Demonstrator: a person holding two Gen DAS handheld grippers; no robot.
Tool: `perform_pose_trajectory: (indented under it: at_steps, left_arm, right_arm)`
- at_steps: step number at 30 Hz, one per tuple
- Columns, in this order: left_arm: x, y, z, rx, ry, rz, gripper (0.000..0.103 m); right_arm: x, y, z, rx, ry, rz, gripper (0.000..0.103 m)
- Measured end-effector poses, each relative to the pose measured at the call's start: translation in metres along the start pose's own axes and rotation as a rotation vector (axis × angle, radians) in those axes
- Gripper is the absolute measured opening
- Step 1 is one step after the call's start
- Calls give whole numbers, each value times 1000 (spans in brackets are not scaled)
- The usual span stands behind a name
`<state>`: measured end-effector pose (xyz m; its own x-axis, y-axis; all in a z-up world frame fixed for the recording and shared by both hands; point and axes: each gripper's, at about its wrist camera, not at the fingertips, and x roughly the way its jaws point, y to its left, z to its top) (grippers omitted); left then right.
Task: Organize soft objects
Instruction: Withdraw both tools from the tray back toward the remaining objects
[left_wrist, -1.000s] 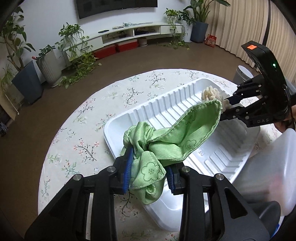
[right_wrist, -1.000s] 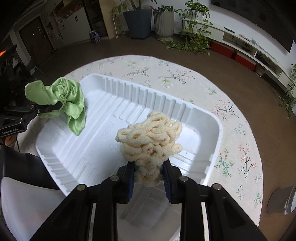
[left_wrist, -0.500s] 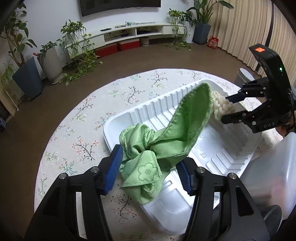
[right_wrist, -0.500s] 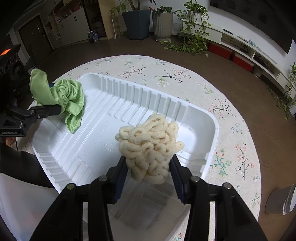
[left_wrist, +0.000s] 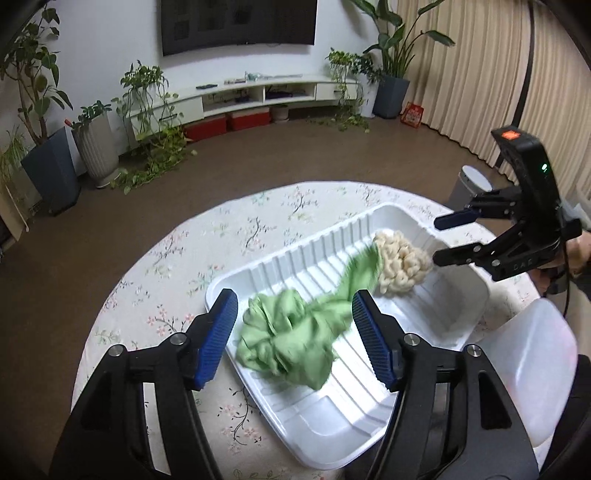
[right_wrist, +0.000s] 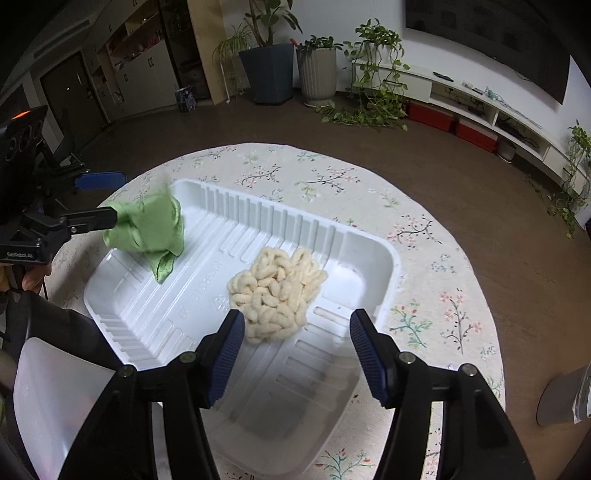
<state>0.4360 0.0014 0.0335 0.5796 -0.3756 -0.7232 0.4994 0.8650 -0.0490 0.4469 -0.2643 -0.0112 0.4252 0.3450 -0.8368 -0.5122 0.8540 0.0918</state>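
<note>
A white ribbed plastic tray (left_wrist: 469, 310) (right_wrist: 384, 258) sits on the round floral table. A green cloth (left_wrist: 291, 332) (right_wrist: 151, 229), blurred with motion, drops into the tray's near-left end below my left gripper (left_wrist: 291, 332), which is open and empty. A cream knitted bundle (right_wrist: 275, 291) (left_wrist: 400, 264) lies in the tray just beyond my right gripper (right_wrist: 297, 350), which is open and empty. Each gripper shows in the other's view: the right one (left_wrist: 439, 240), the left one (right_wrist: 99, 199).
The floral tablecloth (left_wrist: 166, 291) (right_wrist: 424, 236) covers the round table. A translucent white container (left_wrist: 535, 369) (right_wrist: 62, 398) stands at the table edge near me. Potted plants and a low TV shelf line the far walls.
Both grippers opened wide and pulled back and up. The green cloth fell from the left gripper towards the tray; the cream bundle left the right gripper and now lies in the tray.
</note>
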Motion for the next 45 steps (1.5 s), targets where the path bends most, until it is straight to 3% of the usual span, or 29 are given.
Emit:
perform_pose_trajectory:
  at_steps: [9,18,20,27,29,36,45]
  left_arm:
    - [-27,6,-5,-27,-37,37,63]
    - [-83,11,-55,-125,-73,100,63]
    - [-95,7,-72,-143,-82,103,76]
    - [-125,-17,-119,-171,-103,111,103]
    - [-133,-22,-130,-192,-117,109,103]
    - [-154,-44,-159,-210,-153,143,103]
    - [-188,-83,-195,-241,-280,133,103]
  right_arm:
    - [-17,-10,-11,42,-26,1,63]
    - [-57,-18,-41,113,-79,-19,74]
    - [-71,-21,-52,146,-97,-15,78]
    - [-109,-26,-92,213,-140,17,98]
    - [-119,-25,-105,231,-157,22,103]
    - [-137,-18,-140,288,-170,5,103]
    - [-163,37,-185,292,-232,44,103]
